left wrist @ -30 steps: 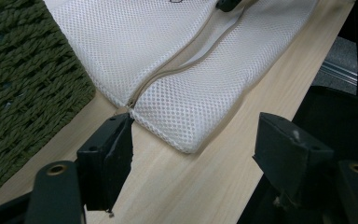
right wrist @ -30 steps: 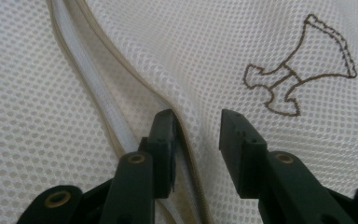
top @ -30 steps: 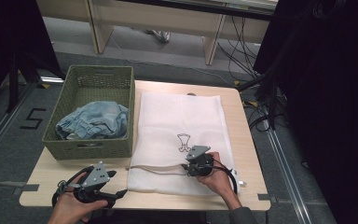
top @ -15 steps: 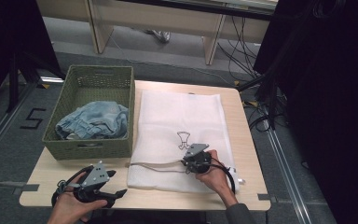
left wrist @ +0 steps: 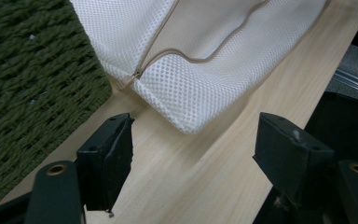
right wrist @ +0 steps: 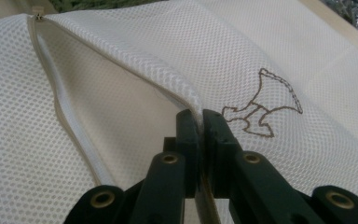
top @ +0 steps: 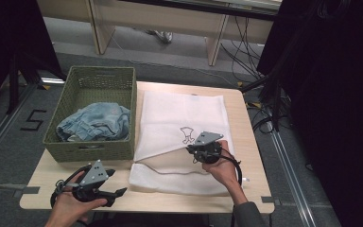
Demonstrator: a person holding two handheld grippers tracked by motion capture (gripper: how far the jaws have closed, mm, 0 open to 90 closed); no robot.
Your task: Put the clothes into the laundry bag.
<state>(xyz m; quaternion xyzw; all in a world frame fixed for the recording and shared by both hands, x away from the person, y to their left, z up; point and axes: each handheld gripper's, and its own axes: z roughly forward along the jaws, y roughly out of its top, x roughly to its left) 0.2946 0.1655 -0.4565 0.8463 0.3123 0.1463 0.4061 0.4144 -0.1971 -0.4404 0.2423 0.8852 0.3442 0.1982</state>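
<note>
A white mesh laundry bag (top: 184, 113) with a brown printed figure (right wrist: 261, 109) lies on the wooden table (top: 248, 137), its front zipper undone. My right gripper (top: 190, 150) has just been closing its jaws and is shut on the upper edge of the bag's opening (right wrist: 200, 116), holding that layer up off the lower one. The zipper's end (right wrist: 38, 16) shows at the far corner. My left gripper (top: 121, 193) rests open at the table's front left, its jaws (left wrist: 193, 140) apart just short of the bag's near corner (left wrist: 186, 121), touching nothing.
A green woven basket (top: 94, 153) stands on the table's left half against the bag, with folded blue jeans (top: 94, 122) inside. Its wall (left wrist: 28, 84) is close to my left gripper. Cables lie on the floor to the right of the table (top: 264, 118).
My right gripper has shut on the bag's upper edge and risen a little, pulling the opening apart. The left gripper has stayed put.
</note>
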